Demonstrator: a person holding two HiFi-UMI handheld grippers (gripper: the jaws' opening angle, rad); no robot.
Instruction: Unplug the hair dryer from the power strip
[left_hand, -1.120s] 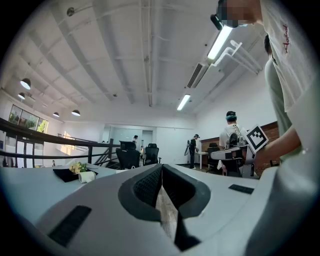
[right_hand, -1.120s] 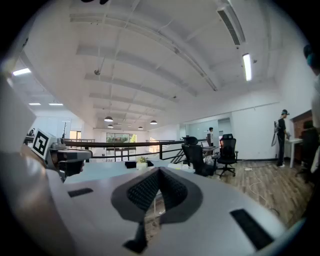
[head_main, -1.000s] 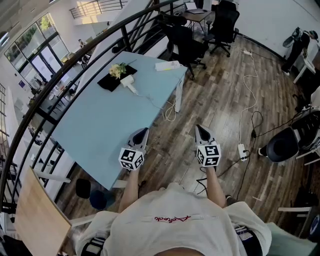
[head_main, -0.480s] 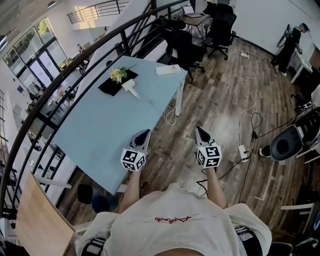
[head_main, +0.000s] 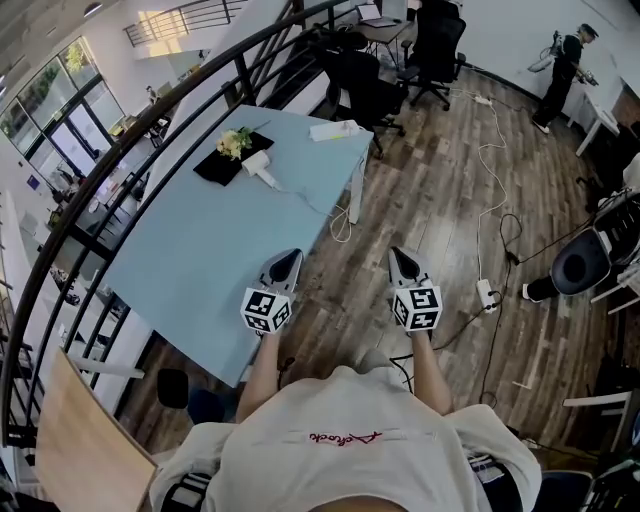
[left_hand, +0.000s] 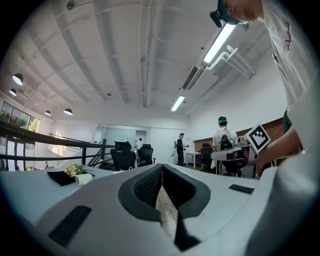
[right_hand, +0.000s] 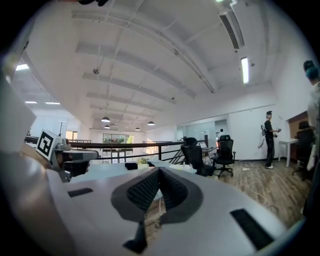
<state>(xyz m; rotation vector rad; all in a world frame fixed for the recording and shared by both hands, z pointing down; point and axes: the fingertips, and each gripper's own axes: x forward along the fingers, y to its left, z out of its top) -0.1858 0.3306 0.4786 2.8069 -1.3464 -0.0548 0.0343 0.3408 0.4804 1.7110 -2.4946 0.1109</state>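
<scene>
A white hair dryer (head_main: 258, 168) lies on the light blue table (head_main: 190, 260), beside a black mat (head_main: 215, 165) with flowers. Its thin cord runs across the tabletop and loops over the right edge (head_main: 340, 225). A white power strip (head_main: 335, 130) sits at the table's far corner. My left gripper (head_main: 286, 262) is shut and empty over the table's near right edge. My right gripper (head_main: 401, 259) is shut and empty above the wooden floor. In the left gripper view the hair dryer (left_hand: 83, 179) is small and far off, left of the closed left gripper (left_hand: 161, 170). The right gripper (right_hand: 159, 172) points level at the table.
A curved black railing (head_main: 150, 120) runs behind the table. Black office chairs (head_main: 375, 90) stand past its far end. Cables and another power strip (head_main: 486, 293) lie on the floor to the right. A person (head_main: 560, 60) stands far off. A wooden board (head_main: 85, 440) is at lower left.
Both grippers have crept a little toward the table, still shut. The distant person at the upper right has walked to the left.
</scene>
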